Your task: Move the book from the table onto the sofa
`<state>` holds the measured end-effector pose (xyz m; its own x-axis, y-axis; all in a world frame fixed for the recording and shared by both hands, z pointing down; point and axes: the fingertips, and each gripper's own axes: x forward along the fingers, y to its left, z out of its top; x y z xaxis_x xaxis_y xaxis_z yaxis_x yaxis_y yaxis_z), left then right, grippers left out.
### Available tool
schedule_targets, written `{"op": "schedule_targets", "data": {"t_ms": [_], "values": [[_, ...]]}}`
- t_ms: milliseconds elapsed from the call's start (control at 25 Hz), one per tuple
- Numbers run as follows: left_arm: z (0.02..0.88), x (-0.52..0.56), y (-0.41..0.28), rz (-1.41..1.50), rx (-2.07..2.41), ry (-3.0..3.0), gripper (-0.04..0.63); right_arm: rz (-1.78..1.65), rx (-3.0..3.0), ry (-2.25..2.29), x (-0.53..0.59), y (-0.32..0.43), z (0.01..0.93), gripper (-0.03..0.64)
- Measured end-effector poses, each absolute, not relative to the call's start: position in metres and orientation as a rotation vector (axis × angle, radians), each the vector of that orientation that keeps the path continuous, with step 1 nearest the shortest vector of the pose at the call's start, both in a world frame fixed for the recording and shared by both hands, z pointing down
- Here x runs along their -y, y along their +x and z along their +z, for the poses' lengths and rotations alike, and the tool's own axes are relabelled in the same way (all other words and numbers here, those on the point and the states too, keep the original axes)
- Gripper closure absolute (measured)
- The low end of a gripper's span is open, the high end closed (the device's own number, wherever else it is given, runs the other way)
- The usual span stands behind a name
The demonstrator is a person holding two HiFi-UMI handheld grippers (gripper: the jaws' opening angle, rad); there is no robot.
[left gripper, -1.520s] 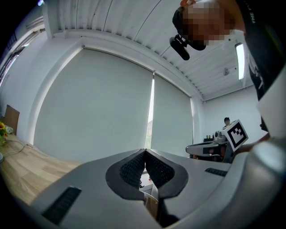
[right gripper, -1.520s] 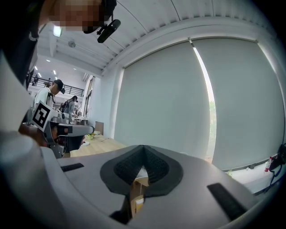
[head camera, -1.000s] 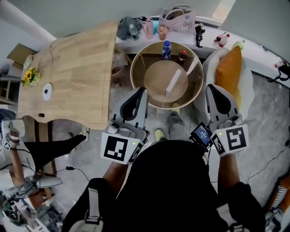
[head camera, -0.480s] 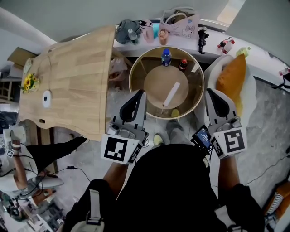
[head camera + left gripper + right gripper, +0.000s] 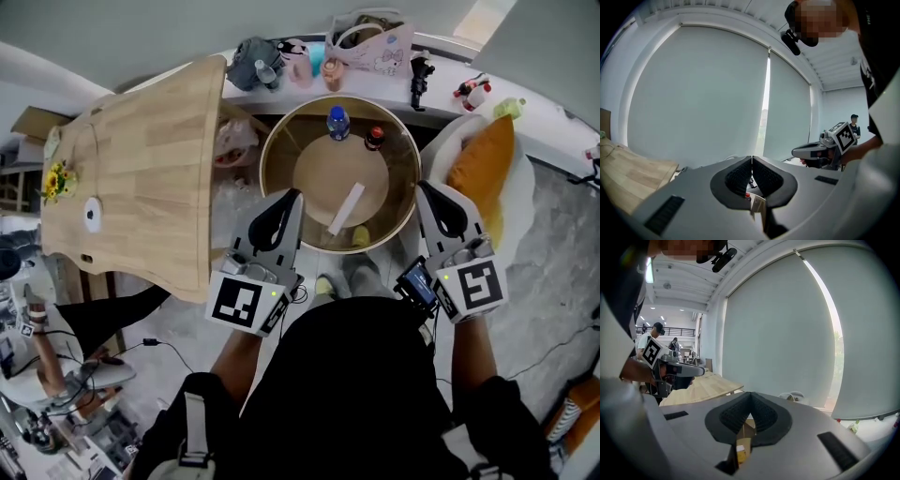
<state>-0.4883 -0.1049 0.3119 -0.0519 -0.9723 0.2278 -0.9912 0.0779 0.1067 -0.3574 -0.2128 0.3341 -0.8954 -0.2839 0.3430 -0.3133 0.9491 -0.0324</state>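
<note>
A thin white book [image 5: 345,208] lies slantwise in the middle of the round wood-rimmed glass table [image 5: 270,183] in the head view. My left gripper [image 5: 287,198] hangs over the table's near left rim, jaws closed together with nothing between them [image 5: 752,161]. My right gripper [image 5: 425,191] is at the table's near right rim, likewise shut and empty [image 5: 750,397]. Both stop short of the book. A white sofa seat [image 5: 521,184] with an orange cushion [image 5: 482,167] stands right of the table.
A blue bottle [image 5: 337,122] and a small dark bottle [image 5: 374,138] stand on the round table's far side. A large wooden table [image 5: 141,159] fills the left. Bags and toys line a shelf [image 5: 367,45] behind. Another person sits at the lower left [image 5: 56,375].
Both grippers have moved forward together, from short of the round table to over its near rim. Their jaws stayed shut. The book has not moved.
</note>
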Motion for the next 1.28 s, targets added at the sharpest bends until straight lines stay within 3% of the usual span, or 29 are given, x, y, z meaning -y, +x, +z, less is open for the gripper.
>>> {"op": "schedule_targets", "data": {"t_ms": [80, 720, 1040, 1280], "values": [[0.322, 0.115, -0.489, 0.142, 2.081, 1.974, 0.572, 0.144, 2.727, 0.412, 0.220, -0.357, 0.341, 0.606], [0.497, 0.167, -0.457, 0.552, 1.620, 1.871, 0.259, 0.132, 2.668, 0.428, 0.286, -0.368, 0.365, 0.606], [0.642, 0.154, -0.433, 0.725, 1.370, 1.648, 0.241, 0.188, 2.593, 0.474, 0.311, -0.353, 0.390, 0.606], [0.689, 0.151, -0.424, 0.782, 1.313, 1.565, 0.241, 0.179, 2.665, 0.524, 0.323, -0.346, 0.395, 0.607]]}}
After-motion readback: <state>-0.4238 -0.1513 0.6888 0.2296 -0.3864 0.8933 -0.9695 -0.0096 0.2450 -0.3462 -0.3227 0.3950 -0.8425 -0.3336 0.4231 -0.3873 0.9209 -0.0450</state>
